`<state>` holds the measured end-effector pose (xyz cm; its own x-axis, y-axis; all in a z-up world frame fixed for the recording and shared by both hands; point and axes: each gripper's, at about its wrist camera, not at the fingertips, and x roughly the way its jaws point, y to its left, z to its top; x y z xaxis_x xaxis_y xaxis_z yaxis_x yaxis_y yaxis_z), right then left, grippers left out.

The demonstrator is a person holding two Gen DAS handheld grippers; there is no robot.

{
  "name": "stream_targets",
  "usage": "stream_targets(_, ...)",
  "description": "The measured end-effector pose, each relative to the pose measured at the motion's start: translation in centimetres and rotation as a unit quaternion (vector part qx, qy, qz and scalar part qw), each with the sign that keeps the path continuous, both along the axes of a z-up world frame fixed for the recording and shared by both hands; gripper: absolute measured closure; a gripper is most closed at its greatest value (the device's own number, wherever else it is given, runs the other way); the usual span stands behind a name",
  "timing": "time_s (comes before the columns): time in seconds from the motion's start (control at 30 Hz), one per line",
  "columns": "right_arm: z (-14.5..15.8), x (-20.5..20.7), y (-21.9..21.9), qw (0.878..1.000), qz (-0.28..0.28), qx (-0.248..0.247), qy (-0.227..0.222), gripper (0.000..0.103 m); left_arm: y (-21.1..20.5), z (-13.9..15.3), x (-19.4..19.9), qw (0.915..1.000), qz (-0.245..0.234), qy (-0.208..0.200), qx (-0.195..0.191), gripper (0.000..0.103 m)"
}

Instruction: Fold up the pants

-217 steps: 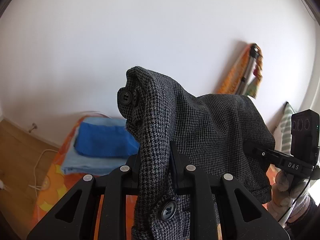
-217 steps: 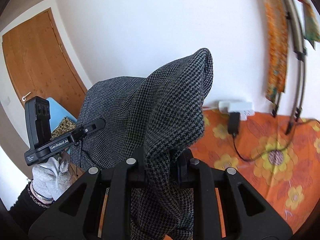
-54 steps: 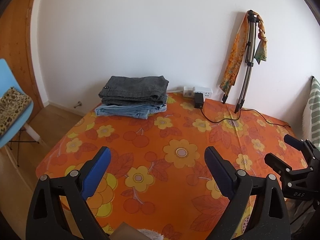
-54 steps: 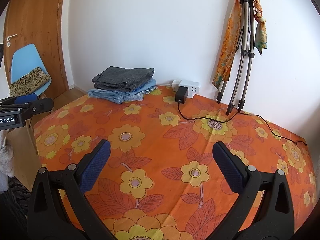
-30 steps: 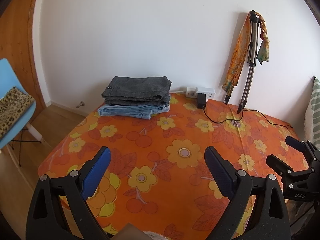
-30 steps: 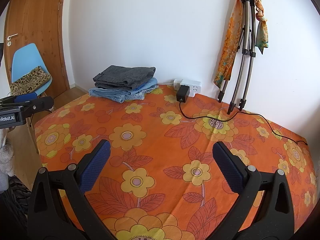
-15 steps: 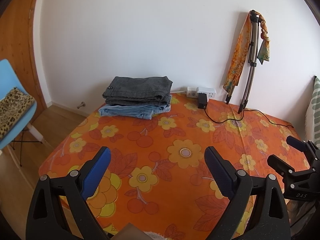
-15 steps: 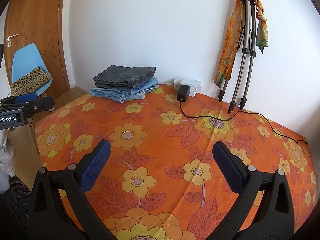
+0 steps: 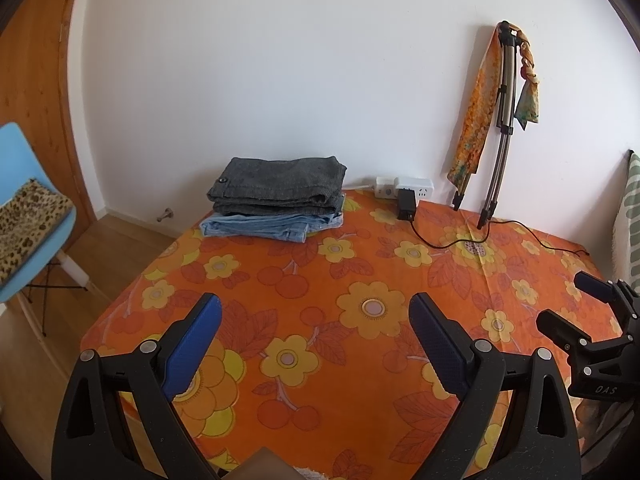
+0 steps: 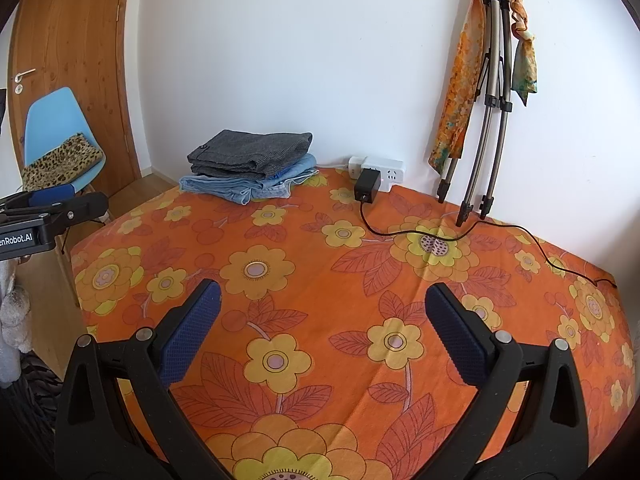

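Both jaws gape wide and empty, the left hand-held gripper and the right hand-held gripper hovering over the flowered orange cloth, while the grey pants sit folded atop the blue jeans by the far wall. That woven fabric looks soft, fairly thick and grippy, so a pinch at the waistband corners should suit best. What lies under the cloth is hidden, and so is the pile's far side.

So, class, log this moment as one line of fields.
left hand-held gripper: open, empty | right hand-held gripper: open, empty | grey pants: folded, on jeans | floral cloth: bare centre
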<state>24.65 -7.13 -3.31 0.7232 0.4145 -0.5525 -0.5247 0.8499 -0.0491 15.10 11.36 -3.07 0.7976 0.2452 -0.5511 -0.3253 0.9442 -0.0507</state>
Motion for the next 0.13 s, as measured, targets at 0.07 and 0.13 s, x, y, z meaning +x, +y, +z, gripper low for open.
stream_targets(0.07,0.02,0.08,0.07,1.000,0.000,0.001,0.000,0.000,-0.03,-0.03,0.02,1.0000,0.000,0.001,0.000,0.008)
stream_targets(0.13,0.03,0.04,0.00,1.000,0.000,0.001,0.000,0.000,-0.06,-0.08,0.09,1.0000,-0.001,0.002,-0.003,0.008)
